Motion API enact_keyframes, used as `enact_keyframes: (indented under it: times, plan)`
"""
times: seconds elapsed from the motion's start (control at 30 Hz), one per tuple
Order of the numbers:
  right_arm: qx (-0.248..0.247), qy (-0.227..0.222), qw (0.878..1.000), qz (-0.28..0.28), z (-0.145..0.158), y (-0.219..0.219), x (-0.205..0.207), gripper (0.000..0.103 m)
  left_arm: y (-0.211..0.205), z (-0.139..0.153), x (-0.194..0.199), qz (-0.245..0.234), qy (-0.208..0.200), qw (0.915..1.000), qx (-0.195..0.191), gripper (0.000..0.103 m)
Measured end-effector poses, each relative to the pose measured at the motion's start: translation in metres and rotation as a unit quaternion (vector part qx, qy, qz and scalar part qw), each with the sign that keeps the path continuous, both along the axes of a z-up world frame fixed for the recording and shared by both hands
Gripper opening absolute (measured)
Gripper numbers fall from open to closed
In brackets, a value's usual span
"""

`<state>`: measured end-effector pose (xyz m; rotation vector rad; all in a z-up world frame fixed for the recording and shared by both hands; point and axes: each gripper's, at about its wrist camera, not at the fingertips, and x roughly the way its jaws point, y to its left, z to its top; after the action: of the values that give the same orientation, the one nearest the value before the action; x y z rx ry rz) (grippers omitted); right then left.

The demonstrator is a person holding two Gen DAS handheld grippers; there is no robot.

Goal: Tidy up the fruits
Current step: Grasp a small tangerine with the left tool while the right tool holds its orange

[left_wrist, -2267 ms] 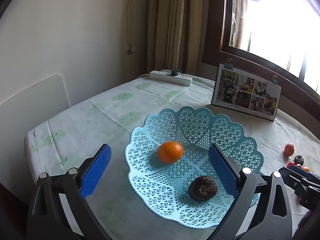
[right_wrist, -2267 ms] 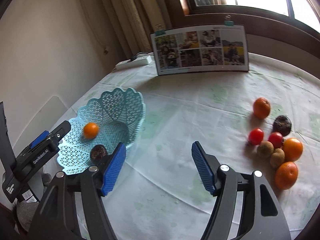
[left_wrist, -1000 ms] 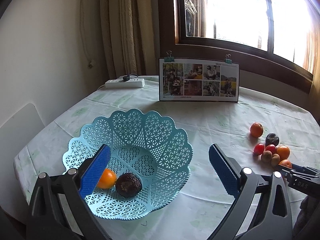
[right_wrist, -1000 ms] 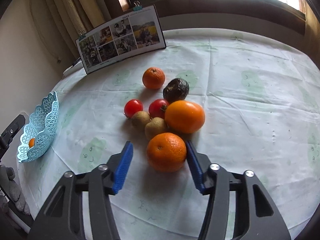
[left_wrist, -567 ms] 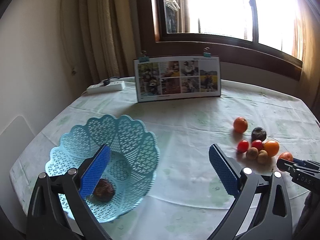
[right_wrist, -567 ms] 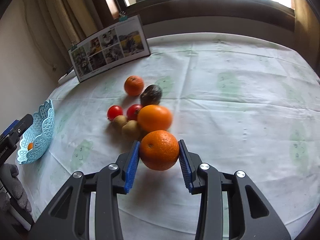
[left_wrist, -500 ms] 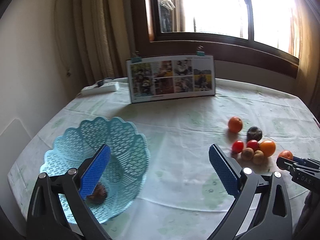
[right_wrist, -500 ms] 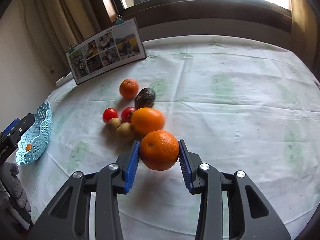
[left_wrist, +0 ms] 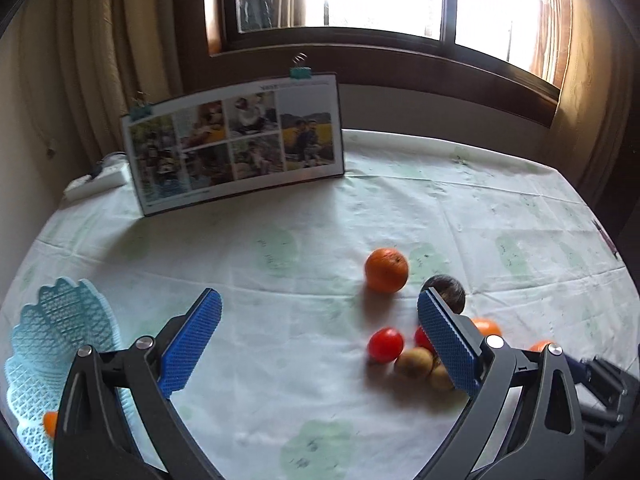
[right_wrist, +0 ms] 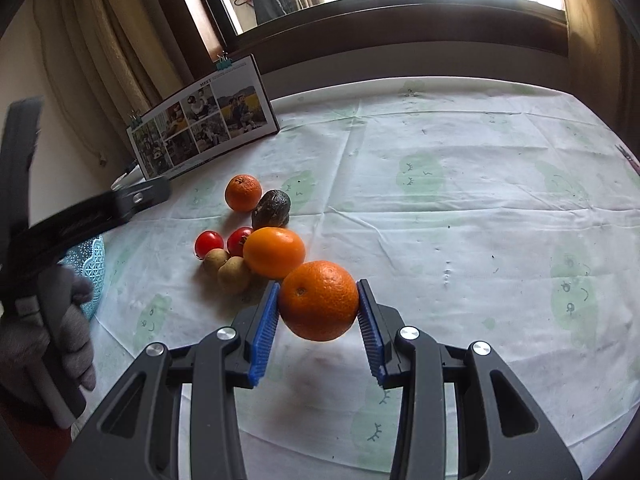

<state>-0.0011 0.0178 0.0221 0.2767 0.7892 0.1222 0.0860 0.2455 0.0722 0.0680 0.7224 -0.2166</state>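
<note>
Table (right_wrist: 460, 208) under a pale printed cloth, round, crowded only at 9–10 o'clock of the right wrist view. Blue lattice basket (left_wrist: 52, 336) at 8 o'clock in the left wrist view, far from the fruit cluster, one small orange fruit showing at its low edge. Left gripper (left_wrist: 320, 340) spread wide, nothing between the pads, aimed at the cluster (7 o'clock of the dark avocado).

Right gripper (right_wrist: 318, 312) pinching the large orange (right_wrist: 319, 300), pads pressed on its two sides, fruit clear of the cloth with its shadow below.

Risks, judged from this grip:
- Round, smooth skin held only at two narrow contacts; slip or roll-out likely if swung fast toward the basket.
- Long carry across the table; drop onto cloth would send it rolling toward the edge.
- Second orange (right_wrist: 274, 252) just behind the held one, near touching; nudge on lift could scatter the kiwis (right_wrist: 234, 274) and tomatoes (right_wrist: 209, 242).
- Left gripper crossing toward the same cluster; collision of the two tools possible.

Versus 0.5 s ago: orange lifted off the table, then resting on it. Left wrist view swung rightward, basket pushed to the frame edge, cluster now central. Remaining fruit unmoved.
</note>
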Motion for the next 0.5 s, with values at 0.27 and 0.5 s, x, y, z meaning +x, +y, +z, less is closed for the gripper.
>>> enact_keyframes:
  times: [0.27, 0.5]
  plan:
    - [0.003, 0.002, 1.000, -0.002, -0.001, -0.001, 0.000, 0.039, -0.038, -0.018, 0.041, -0.029, 0.040, 0.9988, 0.000, 0.084]
    - [0.008, 0.012, 1.000, -0.002, -0.005, -0.001, 0.002, 0.039, -0.055, -0.033, 0.054, -0.051, 0.065, 0.9966, -0.005, 0.063]
